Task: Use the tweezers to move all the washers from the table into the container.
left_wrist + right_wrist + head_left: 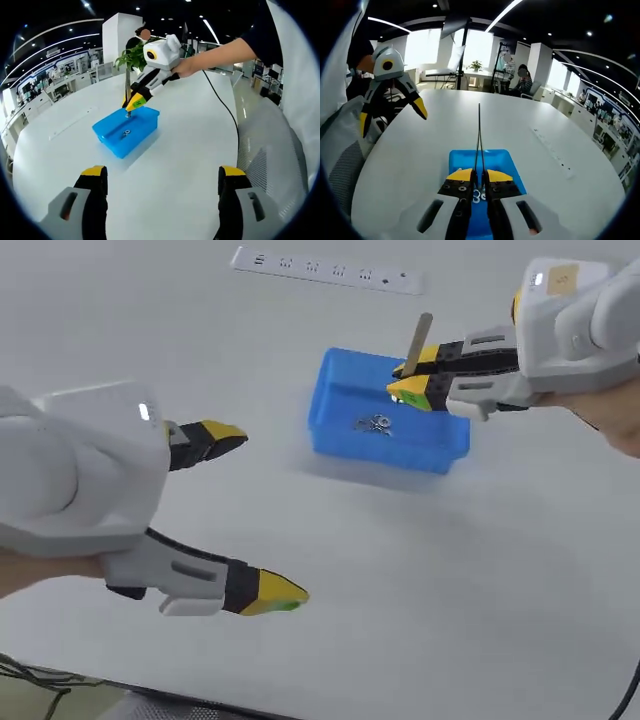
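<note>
A blue container point(400, 452) sits on the white table with several small metal washers point(374, 424) lying inside. My right gripper point(408, 382) hovers over its far right corner, shut on thin tweezers point(417, 340) that stand nearly upright. In the right gripper view the tweezers point(479, 135) run forward from the closed jaws of the right gripper point(480, 175) above the container point(502, 160). My left gripper point(265, 513) is open and holds nothing, near the table's front left. The left gripper view looks across at the container point(117, 142), the washers point(126, 132) and the right gripper point(134, 102).
A white power strip point(325, 270) lies at the far edge of the table. A black cable point(220, 100) trails behind the right arm. Bare white tabletop surrounds the container. Office desks and people are in the background.
</note>
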